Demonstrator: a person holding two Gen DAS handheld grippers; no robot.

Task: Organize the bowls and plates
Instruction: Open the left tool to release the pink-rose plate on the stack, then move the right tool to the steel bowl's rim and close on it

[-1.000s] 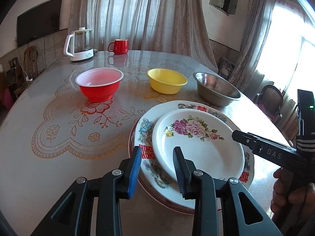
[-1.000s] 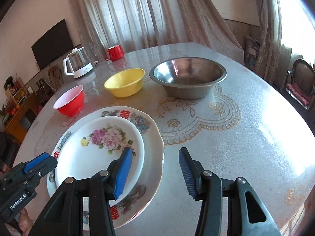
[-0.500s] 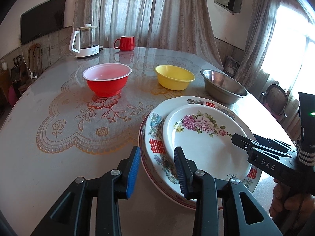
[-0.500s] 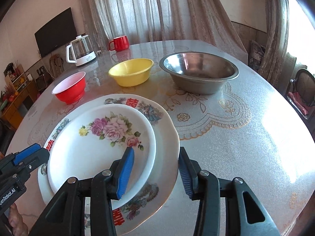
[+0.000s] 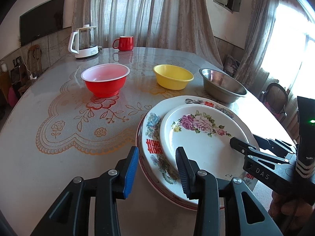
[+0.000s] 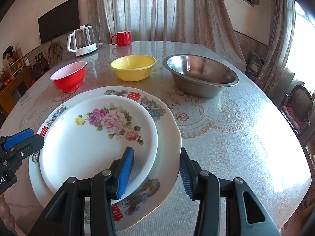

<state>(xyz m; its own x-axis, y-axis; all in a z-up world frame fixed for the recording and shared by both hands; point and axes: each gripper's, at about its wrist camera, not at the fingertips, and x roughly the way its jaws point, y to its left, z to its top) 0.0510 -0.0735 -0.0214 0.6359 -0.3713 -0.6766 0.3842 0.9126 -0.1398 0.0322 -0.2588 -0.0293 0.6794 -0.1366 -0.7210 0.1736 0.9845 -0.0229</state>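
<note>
Our left gripper (image 5: pixel 155 169), opening, and right gripper (image 6: pixel 155 174) straddle the stacked plates' (image 6: pixel 167 137) rims, fingers apart, gripping nothing.

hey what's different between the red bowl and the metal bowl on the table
The red bowl is smaller, with a red outside, a pale inside and a white rim; the metal bowl is wider, bare shiny steel all over. The red bowl stands at the left end of the row, the metal bowl at the right, with the yellow bowl between. Both stand upright and look empty.

Two plates (image 6: pixel 98 147) (image 6: pixel 167 129) stacked, three bowls (image 6: pixel 69 78) (image 6: pixel 133 68) (image 6: pixel 202 78) beyond the grippers, one kettle (image 6: pixel 82 41), one mug (image 6: pixel 122 38) farthest off.
</note>
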